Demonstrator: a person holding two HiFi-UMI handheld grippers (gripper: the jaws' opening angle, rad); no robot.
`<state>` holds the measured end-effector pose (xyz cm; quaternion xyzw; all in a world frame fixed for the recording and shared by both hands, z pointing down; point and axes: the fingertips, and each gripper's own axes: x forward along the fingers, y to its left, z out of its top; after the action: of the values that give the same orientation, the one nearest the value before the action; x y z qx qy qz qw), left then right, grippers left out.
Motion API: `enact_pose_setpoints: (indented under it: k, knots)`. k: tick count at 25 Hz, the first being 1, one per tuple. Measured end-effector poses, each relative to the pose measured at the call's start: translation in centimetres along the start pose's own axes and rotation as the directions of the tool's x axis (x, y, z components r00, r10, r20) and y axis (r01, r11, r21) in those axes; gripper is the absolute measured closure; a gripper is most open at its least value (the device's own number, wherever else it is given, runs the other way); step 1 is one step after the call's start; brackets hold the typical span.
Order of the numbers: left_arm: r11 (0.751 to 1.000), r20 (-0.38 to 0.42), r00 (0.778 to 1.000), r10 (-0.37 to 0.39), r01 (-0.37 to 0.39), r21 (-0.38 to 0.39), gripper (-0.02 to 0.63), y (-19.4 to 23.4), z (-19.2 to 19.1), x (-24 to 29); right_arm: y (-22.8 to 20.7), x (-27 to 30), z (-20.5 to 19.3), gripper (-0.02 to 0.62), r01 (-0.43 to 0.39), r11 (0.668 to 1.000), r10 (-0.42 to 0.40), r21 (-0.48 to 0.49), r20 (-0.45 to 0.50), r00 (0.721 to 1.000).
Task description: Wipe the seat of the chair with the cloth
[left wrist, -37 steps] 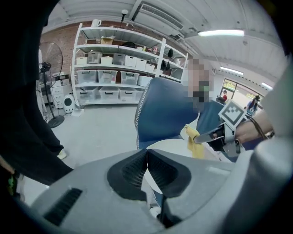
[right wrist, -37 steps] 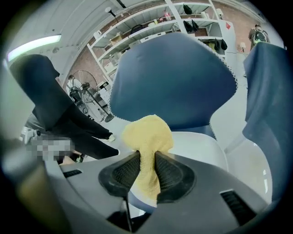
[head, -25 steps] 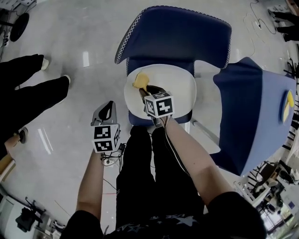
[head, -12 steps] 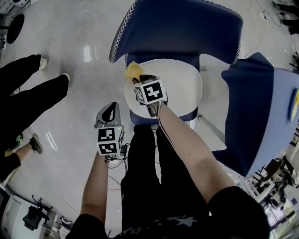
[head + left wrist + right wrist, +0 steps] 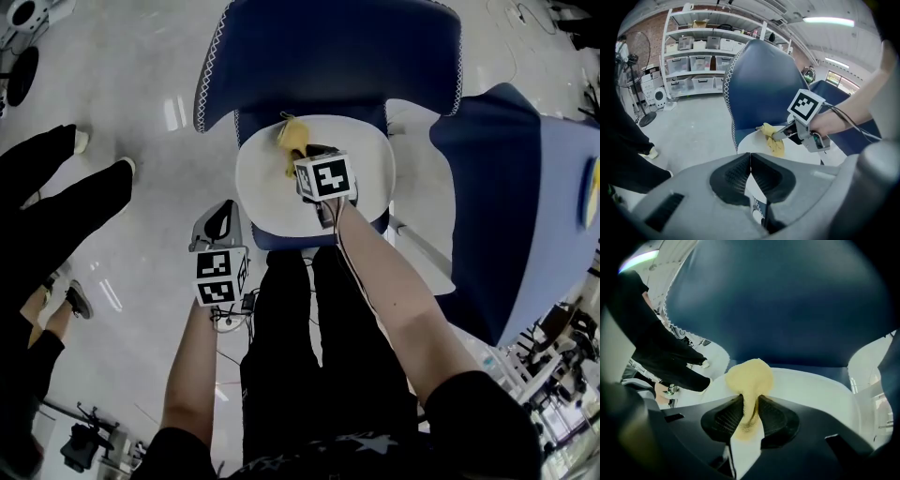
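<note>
The chair has a dark blue back (image 5: 337, 52) and a round white seat (image 5: 267, 183). A yellow cloth (image 5: 292, 141) lies bunched on the seat near the back; it also shows in the right gripper view as the cloth (image 5: 747, 378) and in the left gripper view as the cloth (image 5: 774, 140). My right gripper (image 5: 305, 157) is shut on the cloth, pressing it on the seat (image 5: 815, 390). My left gripper (image 5: 217, 230) hangs over the floor left of the chair, jaws shut with nothing between them (image 5: 750, 171).
A second blue chair (image 5: 525, 206) stands close on the right. A person in black trousers (image 5: 56, 197) stands on the grey floor at the left. Shelves with storage boxes (image 5: 698, 51) line the far wall. Equipment clutter sits at the lower corners.
My right gripper has dragged the cloth from the seat's left rear edge rightward, toward the middle rear of the seat. The left gripper has stayed about where it was.
</note>
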<state>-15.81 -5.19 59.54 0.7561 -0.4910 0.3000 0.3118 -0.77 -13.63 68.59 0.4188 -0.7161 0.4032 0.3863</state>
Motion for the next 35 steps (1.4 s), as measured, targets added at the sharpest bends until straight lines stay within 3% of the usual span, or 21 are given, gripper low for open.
enact_pose_setpoints:
  k: [6, 14, 21, 28, 35]
  knots:
    - [0.999, -0.009, 0.999, -0.034, 0.034, 0.027, 0.586, -2.3, 0.3, 1.0, -7.4, -2.2, -1.1, 0.494, 0.092, 0.991, -0.094, 0.100, 0.018, 0.995]
    - [0.997, -0.022, 0.998, -0.056, 0.057, 0.054, 0.586, -4.8, 0.4, 1.6, -14.4, -5.6, -3.6, 0.494, 0.182, 0.955, -0.193, 0.235, 0.026, 0.981]
    - [0.996, -0.020, 0.998, -0.064, 0.065, 0.066, 0.586, -6.4, 0.7, 2.2, -18.9, -8.0, -7.0, 0.494, 0.263, 0.928, -0.266, 0.265, -0.025, 0.964]
    - [0.996, -0.009, 0.998, -0.061, 0.061, 0.060, 0.587, -7.3, 1.1, 1.7, -18.1, -9.3, -6.8, 0.494, 0.263, 0.933, -0.267, 0.244, -0.018, 0.964]
    - [0.999, 0.004, 1.000, -0.029, 0.029, 0.019, 0.586, -6.6, 1.0, 0.0, -8.7, -9.2, -5.3, 0.494, 0.080, 0.984, -0.085, 0.160, 0.023, 0.996]
